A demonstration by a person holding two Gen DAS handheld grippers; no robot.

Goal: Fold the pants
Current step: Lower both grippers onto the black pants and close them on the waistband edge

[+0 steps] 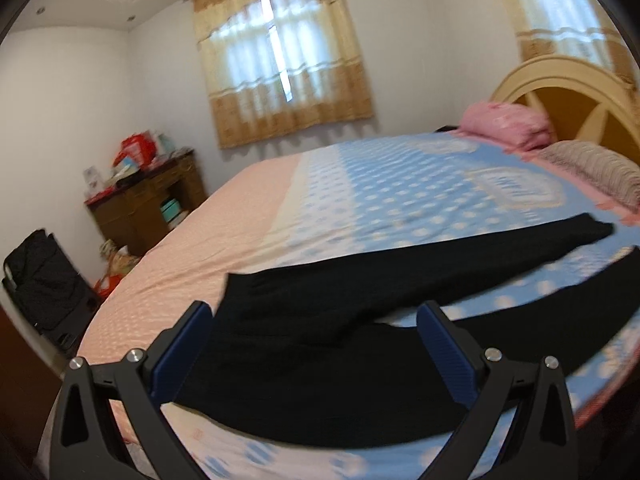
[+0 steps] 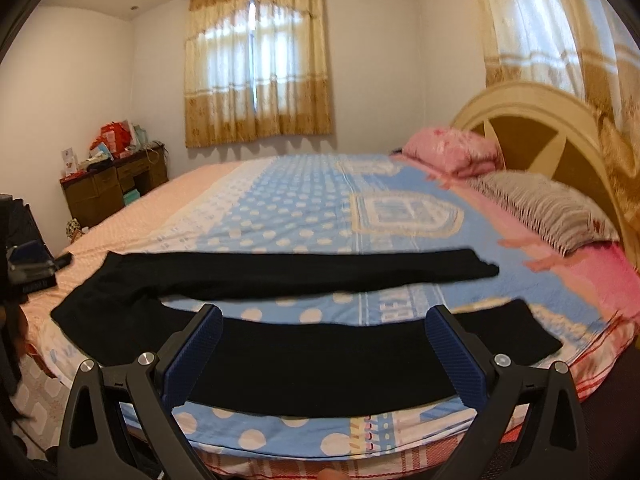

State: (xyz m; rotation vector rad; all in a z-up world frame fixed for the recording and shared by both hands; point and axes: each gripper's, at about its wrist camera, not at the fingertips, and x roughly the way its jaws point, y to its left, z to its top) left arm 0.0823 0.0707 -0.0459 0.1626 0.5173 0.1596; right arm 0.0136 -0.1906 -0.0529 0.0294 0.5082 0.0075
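Your left gripper [image 1: 316,316] and right gripper [image 2: 324,320] both hang spread wide, grasping nothing. The black pants [image 2: 280,272] lie flat on the bed [image 2: 304,208], legs spread rightward; the near leg runs beyond your fingertips.

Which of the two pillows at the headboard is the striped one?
The striped pillow is the nearer one, grey with pale stripes. The pink pillow lies behind it, farther across the bed.

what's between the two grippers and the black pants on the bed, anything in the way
Nothing visible. The pants lie spread flat on the bed, legs apart, right in front of the open right gripper and open left gripper, with no object between.
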